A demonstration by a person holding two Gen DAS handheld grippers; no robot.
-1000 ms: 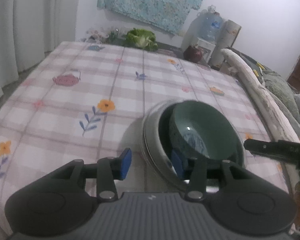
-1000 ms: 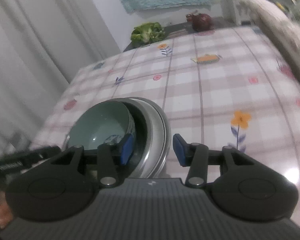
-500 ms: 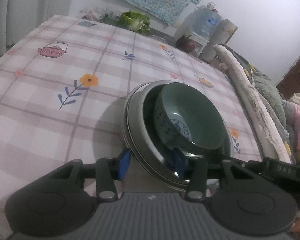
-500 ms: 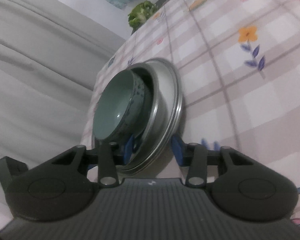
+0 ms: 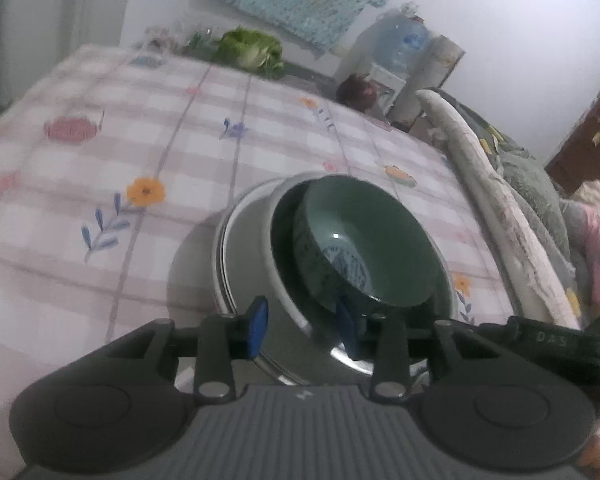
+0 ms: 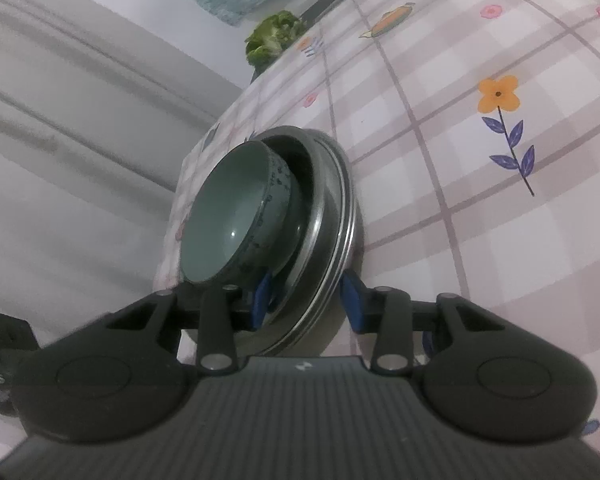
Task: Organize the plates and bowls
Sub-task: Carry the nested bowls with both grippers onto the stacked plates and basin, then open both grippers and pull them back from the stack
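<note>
Left wrist view: green bowl [image 5: 364,240] nested in steel plates [image 5: 240,256] near table's [image 5: 180,128] near edge. Left gripper [image 5: 302,330], right gripper [image 6: 306,300] just closing across opposite rims; contact unclear. Best squeezed evenly, lifted level.

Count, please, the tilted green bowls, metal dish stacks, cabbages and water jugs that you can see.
Tilted green bowl: 1
Metal stack: 1
Cabbage: 1
Water jug: 1
Total: 4
</note>
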